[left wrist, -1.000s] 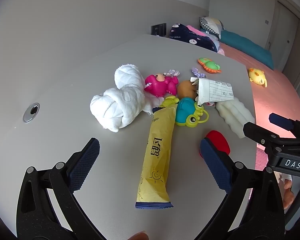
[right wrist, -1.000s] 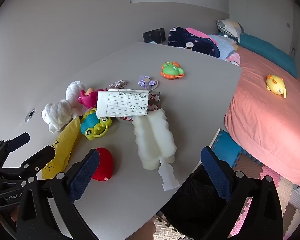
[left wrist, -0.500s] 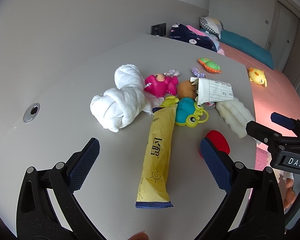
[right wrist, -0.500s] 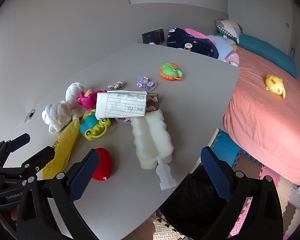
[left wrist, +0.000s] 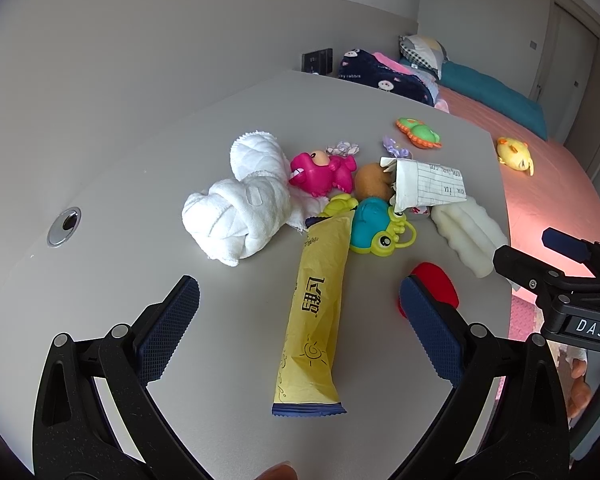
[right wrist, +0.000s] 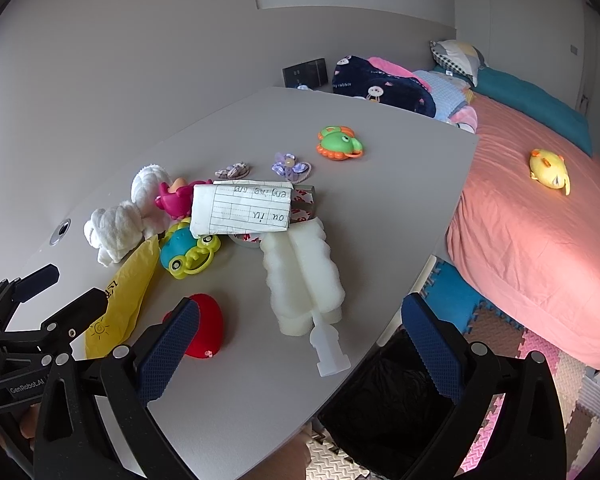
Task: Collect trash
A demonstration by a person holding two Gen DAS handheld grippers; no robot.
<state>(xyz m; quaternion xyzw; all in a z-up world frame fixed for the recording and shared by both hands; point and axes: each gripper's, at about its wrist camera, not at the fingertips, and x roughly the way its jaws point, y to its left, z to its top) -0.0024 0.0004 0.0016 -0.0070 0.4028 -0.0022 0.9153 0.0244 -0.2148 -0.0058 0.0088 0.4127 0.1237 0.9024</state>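
A long yellow snack wrapper (left wrist: 316,308) lies flat on the grey table (left wrist: 140,184), its near end between the wide-apart fingers of my left gripper (left wrist: 300,332), which is open and hovers above it. The wrapper (right wrist: 124,292) also shows at the left of the right wrist view. A folded lined paper (right wrist: 242,208) rests on the toy pile; it appears as lined paper (left wrist: 428,188) in the left view. My right gripper (right wrist: 296,348) is open over the table's near corner, empty. A black-lined bin (right wrist: 392,392) sits on the floor below that corner.
Toys crowd the table middle: a white towel bundle (left wrist: 240,216), pink toy (left wrist: 320,172), blue-green frog toy (left wrist: 376,228), red heart-shaped piece (right wrist: 204,332), white foam brush (right wrist: 300,276), green turtle toy (right wrist: 340,144). A bed (right wrist: 540,208) with a yellow plush stands right. Foam mats cover the floor.
Both grippers stay open. The right view has drifted slightly, bringing the foam brush and bin a little closer; the left view is almost unchanged.
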